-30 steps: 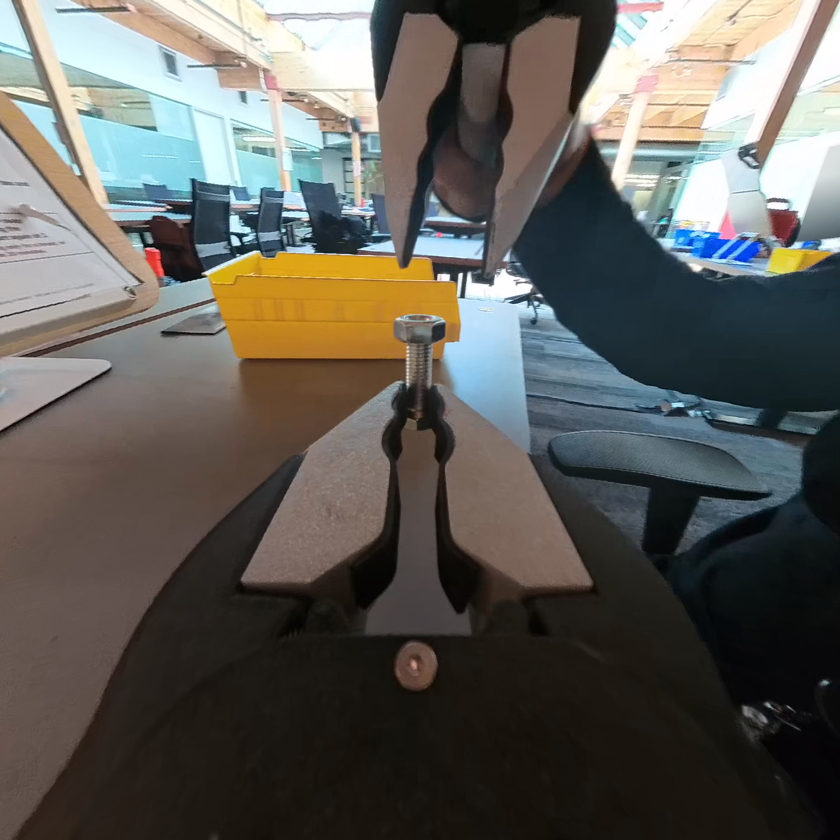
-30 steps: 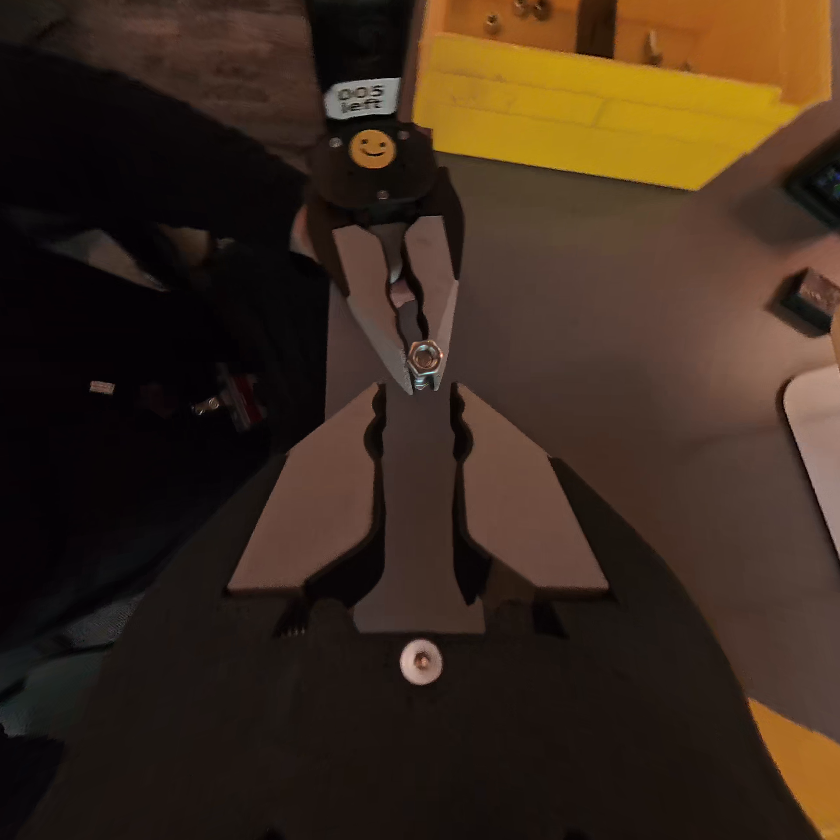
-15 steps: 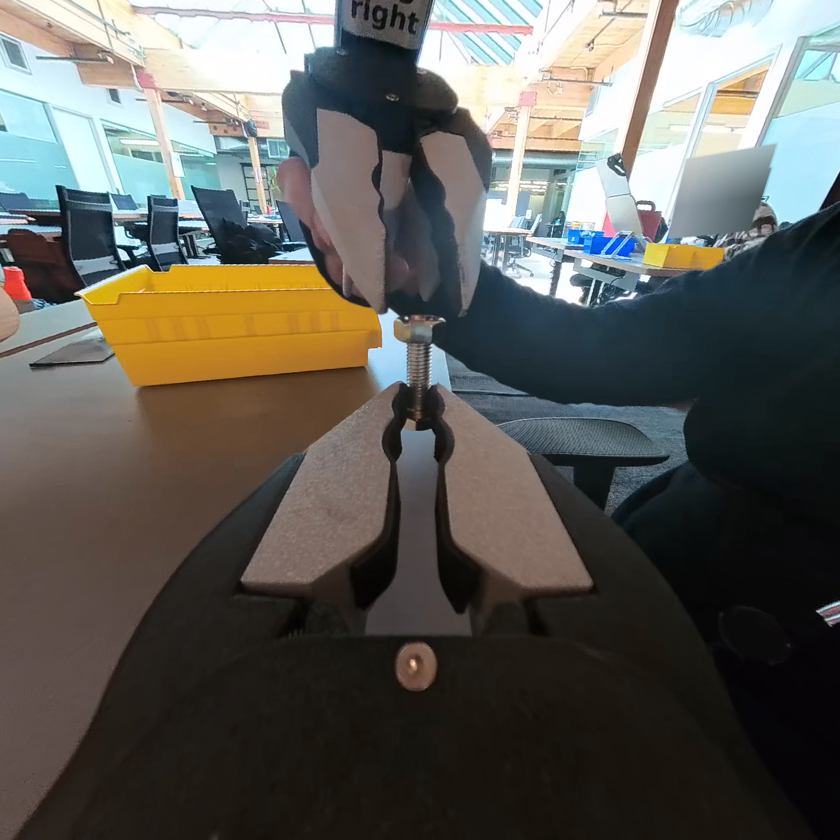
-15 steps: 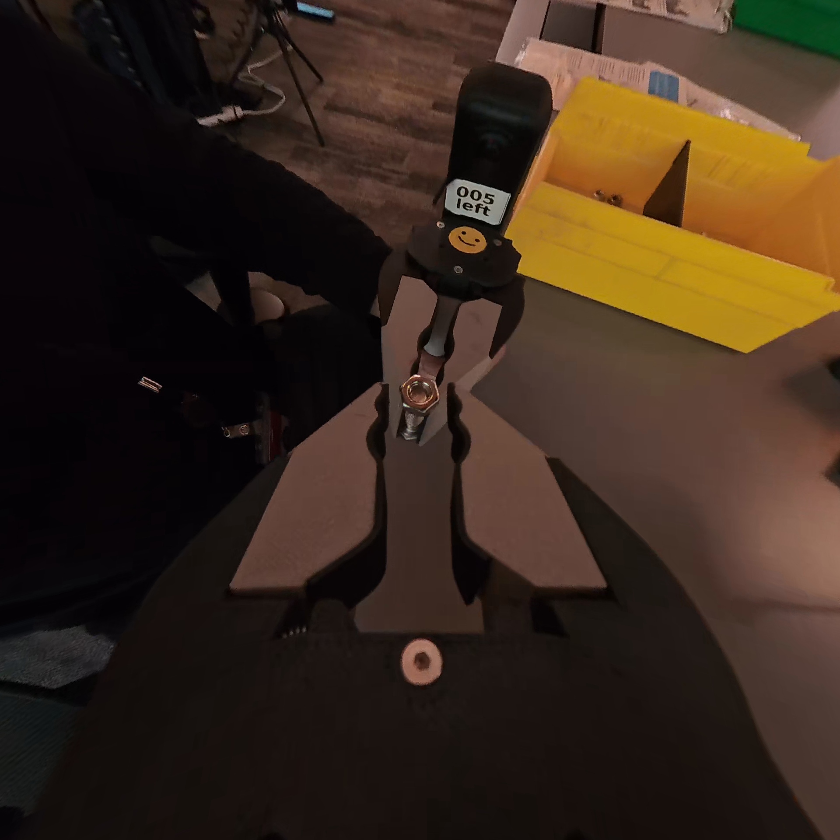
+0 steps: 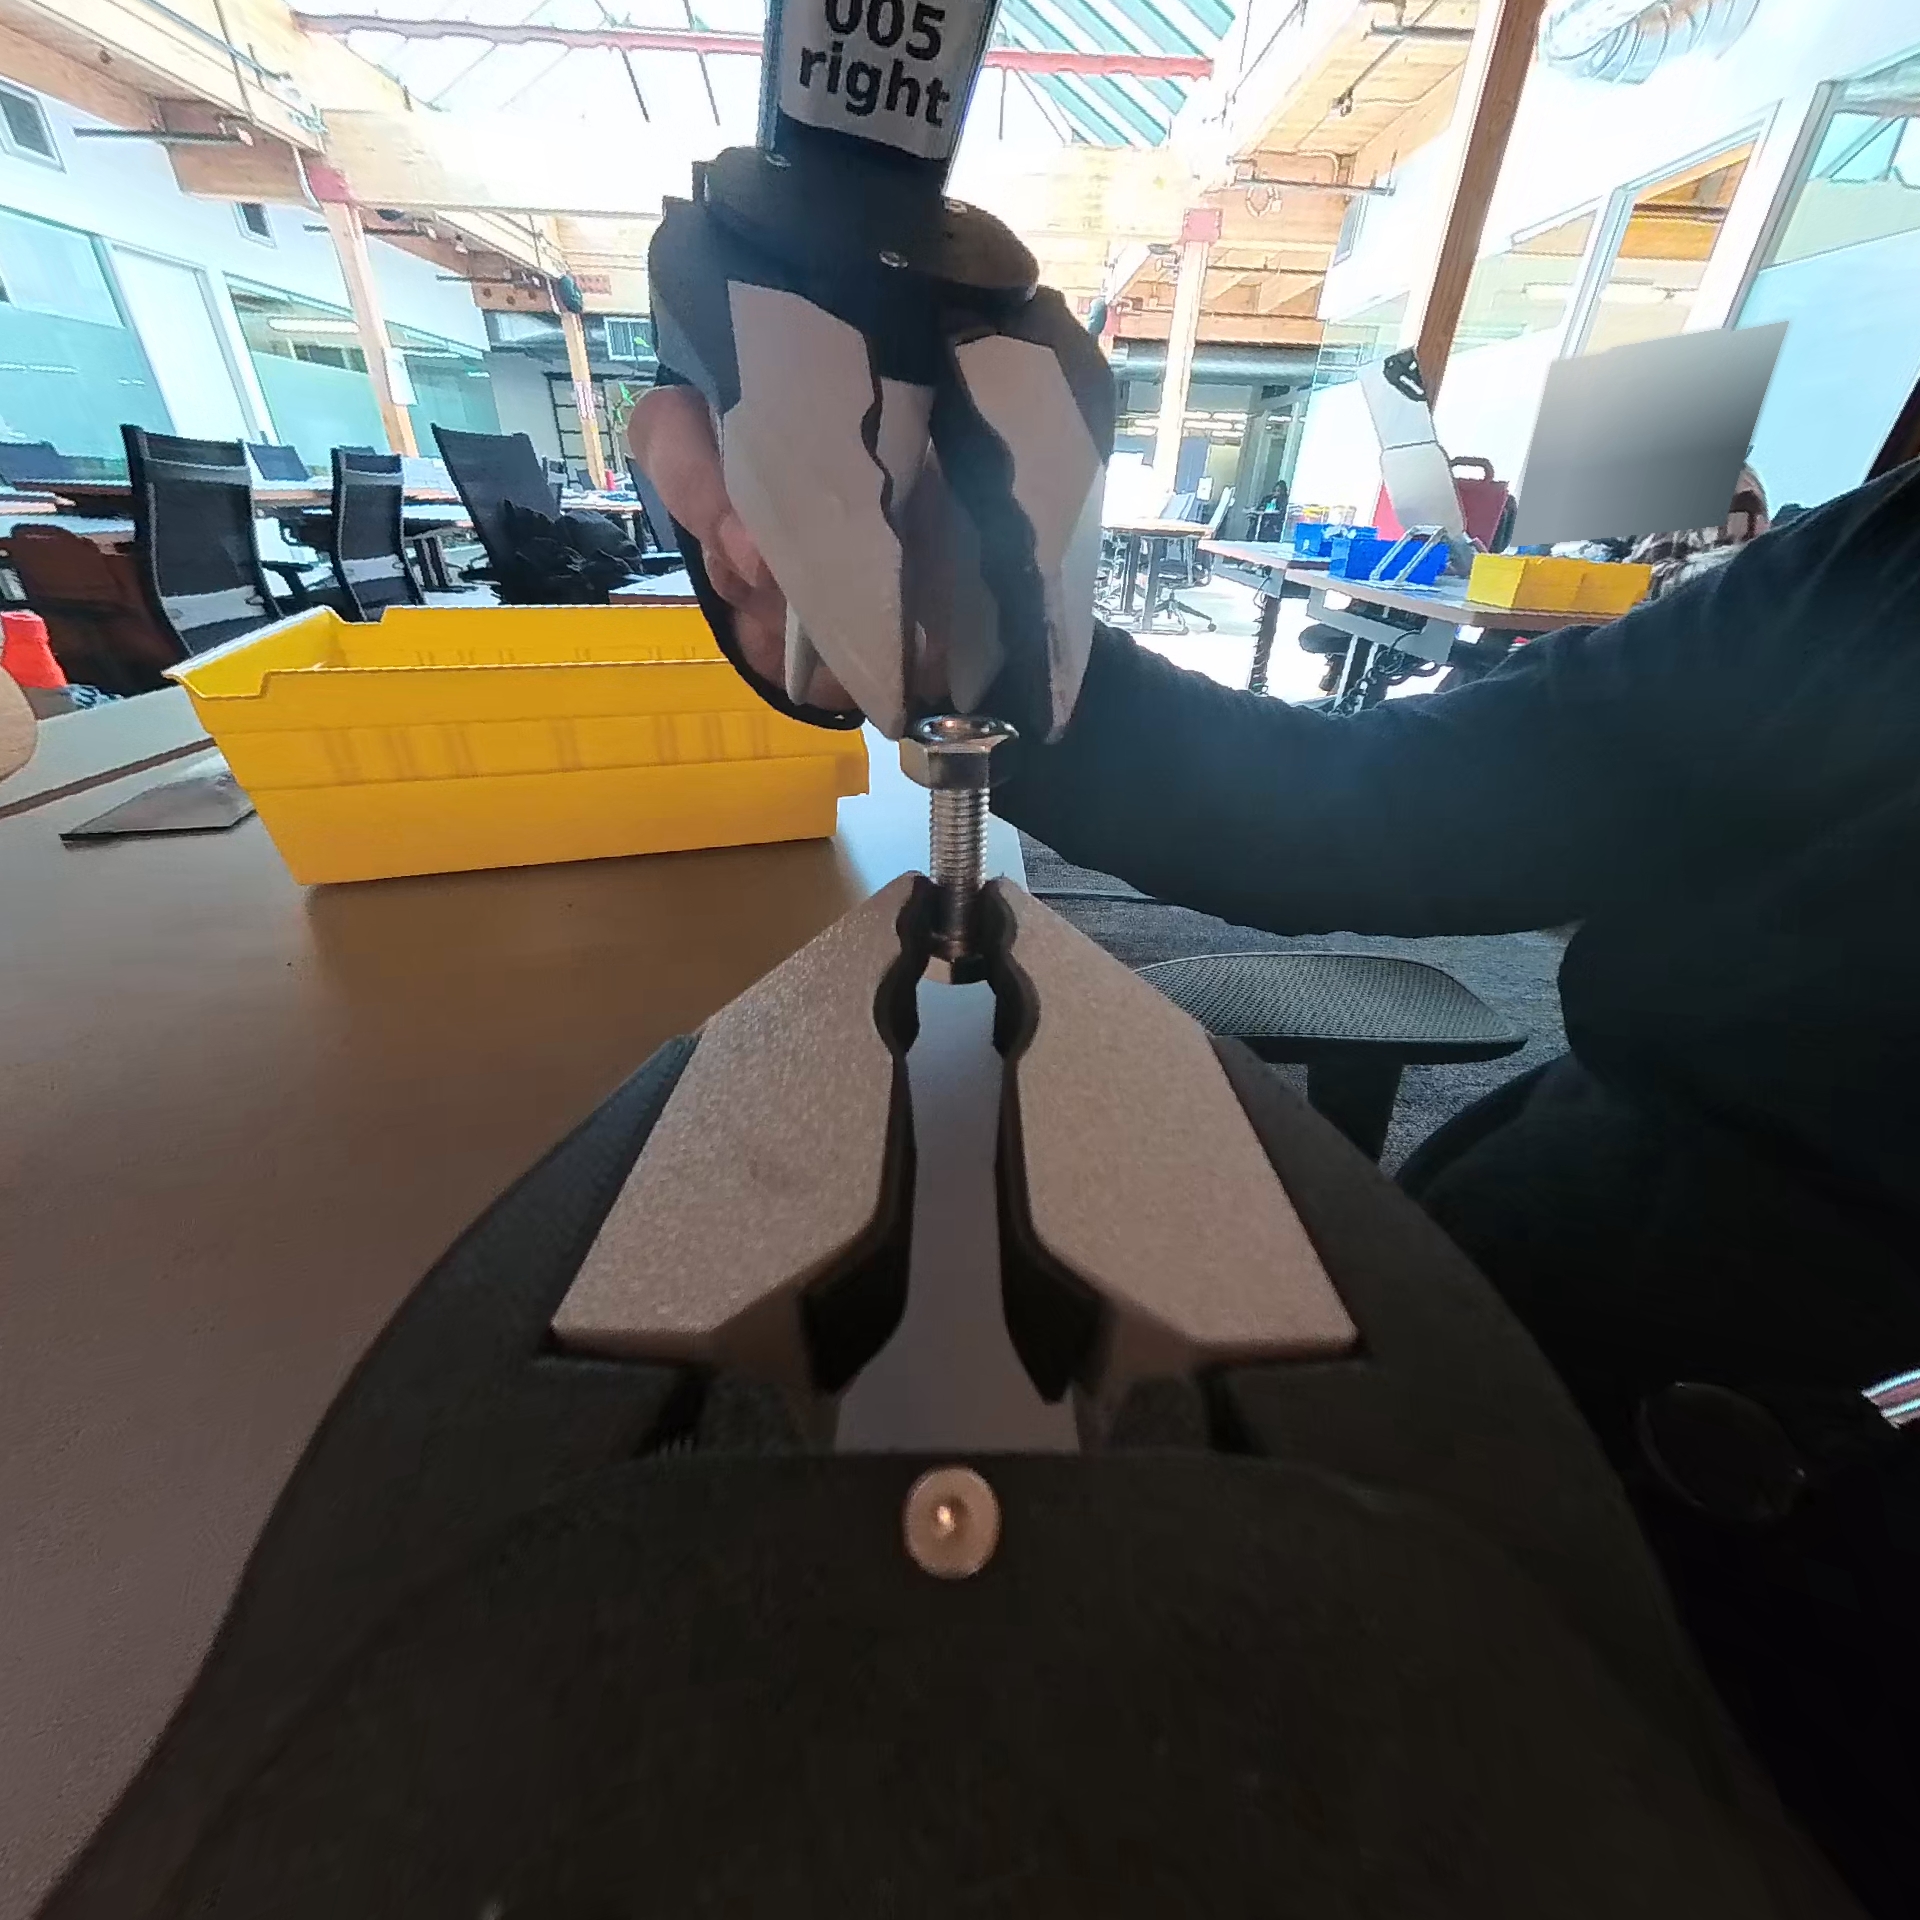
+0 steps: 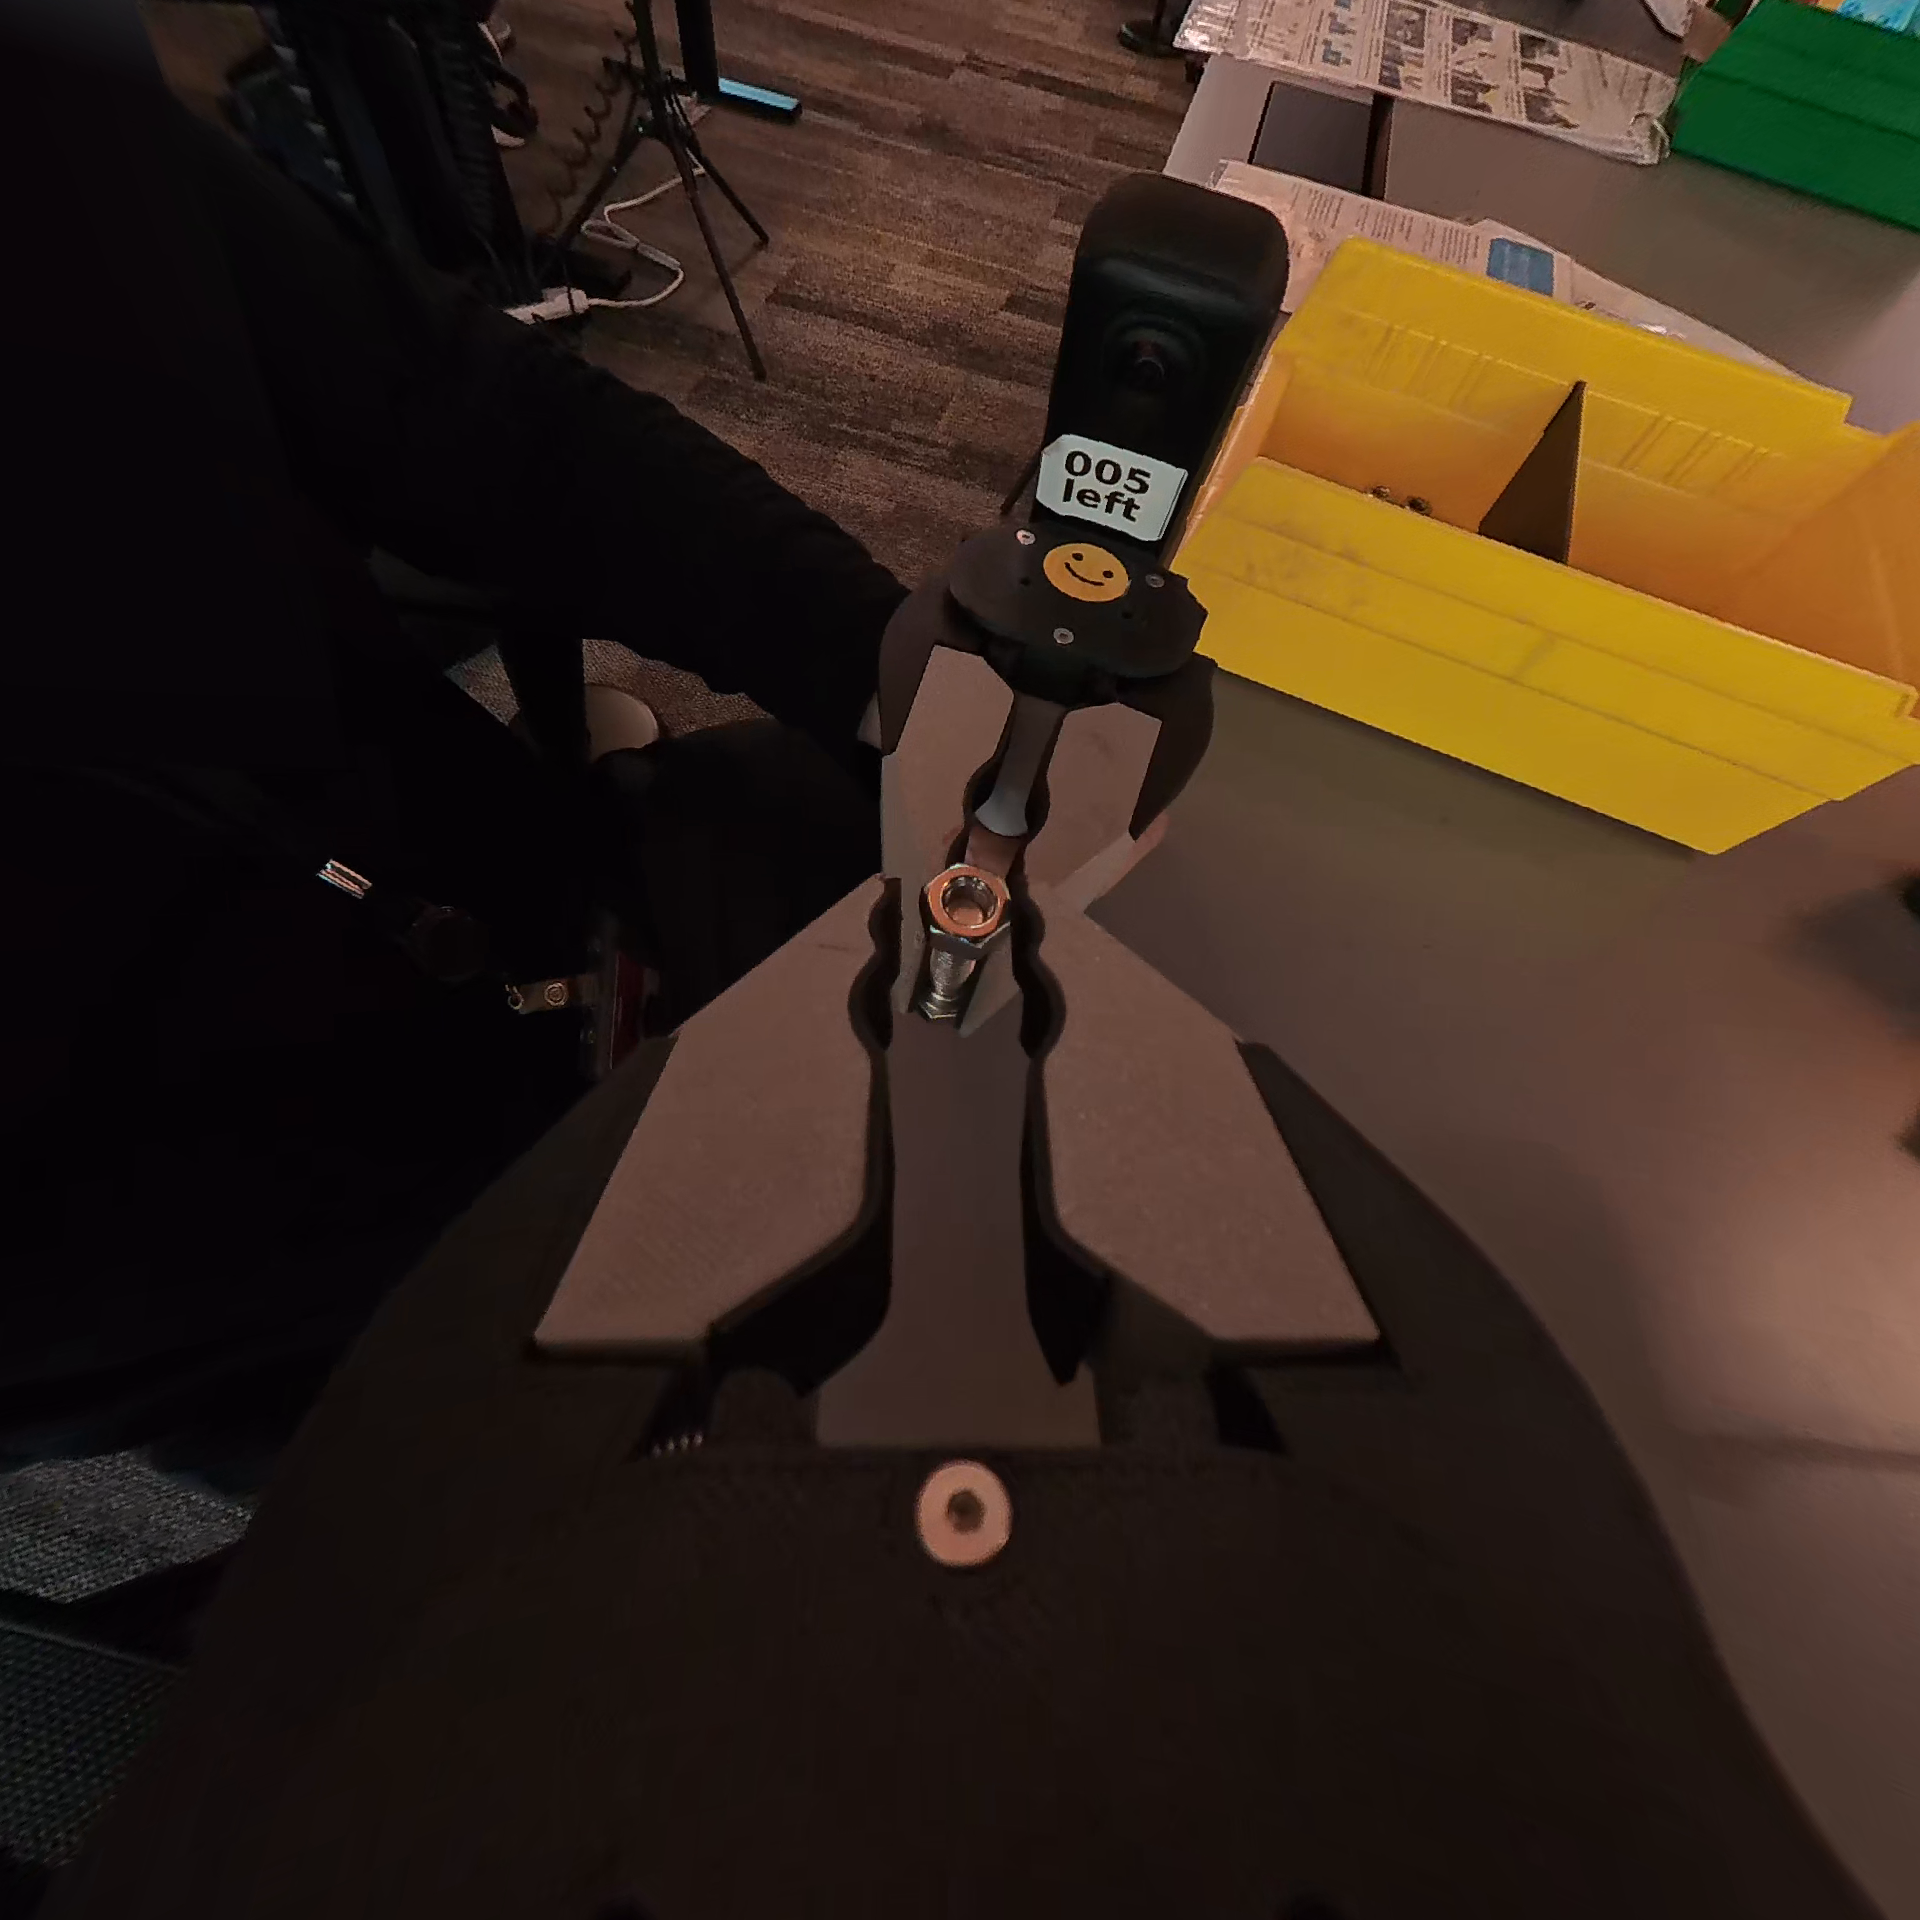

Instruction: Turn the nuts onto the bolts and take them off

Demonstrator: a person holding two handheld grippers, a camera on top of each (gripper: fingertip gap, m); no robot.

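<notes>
The left claw (image 5: pixel 954 914) is clenched on the lower shank of a bolt (image 5: pixel 954 831), gripping it in the notch near the fingertips. The bolt stands upright with its threaded shank exposed above the fingers. A hex nut (image 5: pixel 951 753) sits at the top end of the bolt; in the right wrist view the nut (image 6: pixel 964 906) shows its open bore facing the camera, with the bolt (image 6: pixel 943 982) running down from it into the left claw (image 6: pixel 951 1013).

The right claw (image 5: pixel 940 712) points downward directly over the nut, its fingertips at the nut's upper edge. In the right wrist view the right claw (image 6: pixel 958 914) is released: its two fingers stand apart on either side of the nut, with a visible gap at each side. Whether the tips touch the nut cannot be determined.

A hand (image 5: pixel 717 561) holds the right claw from behind, and a dark sleeve (image 5: pixel 1403 769) extends from it toward the right edge of the view.

The assembly is held above the near edge of a brown table (image 5: pixel 312 1091). A yellow bin (image 5: pixel 520 748) rests on the table behind and to the left of the bolt, well apart from it. The right wrist view shows the bin (image 6: pixel 1538 665) divided by a dark partition (image 6: pixel 1543 488), with small metal parts in the compartment left of it. An office chair armrest (image 5: pixel 1330 1008) lies beyond the table edge.
</notes>
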